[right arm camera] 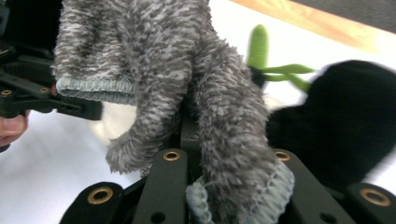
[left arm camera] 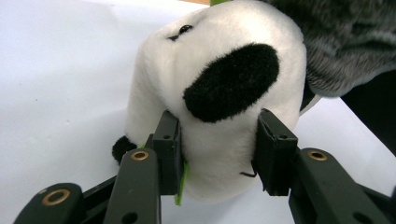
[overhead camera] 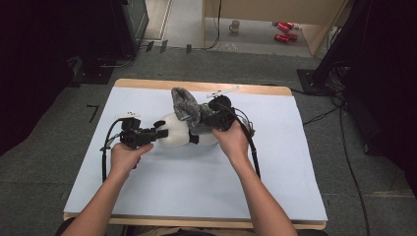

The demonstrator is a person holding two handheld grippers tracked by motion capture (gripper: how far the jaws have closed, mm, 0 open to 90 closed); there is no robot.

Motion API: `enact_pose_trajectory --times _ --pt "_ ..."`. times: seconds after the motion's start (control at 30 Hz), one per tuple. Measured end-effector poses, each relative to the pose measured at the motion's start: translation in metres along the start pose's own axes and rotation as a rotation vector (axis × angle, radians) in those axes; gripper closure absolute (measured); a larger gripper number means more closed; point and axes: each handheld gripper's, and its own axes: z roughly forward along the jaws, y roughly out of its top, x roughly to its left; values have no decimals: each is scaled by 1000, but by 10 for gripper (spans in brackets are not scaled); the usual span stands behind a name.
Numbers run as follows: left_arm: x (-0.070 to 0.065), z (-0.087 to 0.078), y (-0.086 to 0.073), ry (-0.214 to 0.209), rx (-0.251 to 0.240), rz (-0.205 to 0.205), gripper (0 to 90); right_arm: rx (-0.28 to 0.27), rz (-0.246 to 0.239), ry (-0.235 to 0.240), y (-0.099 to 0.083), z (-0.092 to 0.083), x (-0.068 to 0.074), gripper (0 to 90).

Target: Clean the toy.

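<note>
We see the left gripper [left arm camera: 218, 156] clamped on the plush panda [left arm camera: 219, 116] and the right gripper [right arm camera: 224, 182] shut on the grey sock [right arm camera: 187, 93], which probably slips off if pulled crooked.

— Was there room to move on the table [overhead camera: 275, 187]?

— Plenty along its near and right sides, where the white surface lay bare.

— And the middle?

— Blocked. The plush toy [overhead camera: 179, 132] lay there with the grey sock [overhead camera: 189, 110] over it, hemmed by the left gripper [overhead camera: 160, 132] and right gripper [overhead camera: 209, 120], their cables trailing beside.
</note>
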Motion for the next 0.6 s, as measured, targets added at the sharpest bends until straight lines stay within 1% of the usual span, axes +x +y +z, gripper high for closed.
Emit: enact_pose_trajectory --times 0.07,0.1,0.23,0.4,0.5,0.6 --pt "1 0 0 -5 2 0 581 -4 10 -17 0 -5 -6 782" --pt "2 0 -1 -9 1 -4 580 -9 21 -16 0 -8 -11 781" --pt "2 0 -1 -7 1 -4 578 -25 58 -39 -3 -19 -26 783" --pt "2 0 -1 -5 0 -1 577 -29 83 -92 -7 -33 -45 786" --pt "3 0 -2 -10 -2 -4 577 -36 96 -109 -8 -40 -51 786" --pt "3 -1 -2 -10 4 -4 576 -54 101 -112 -8 -48 -53 787"
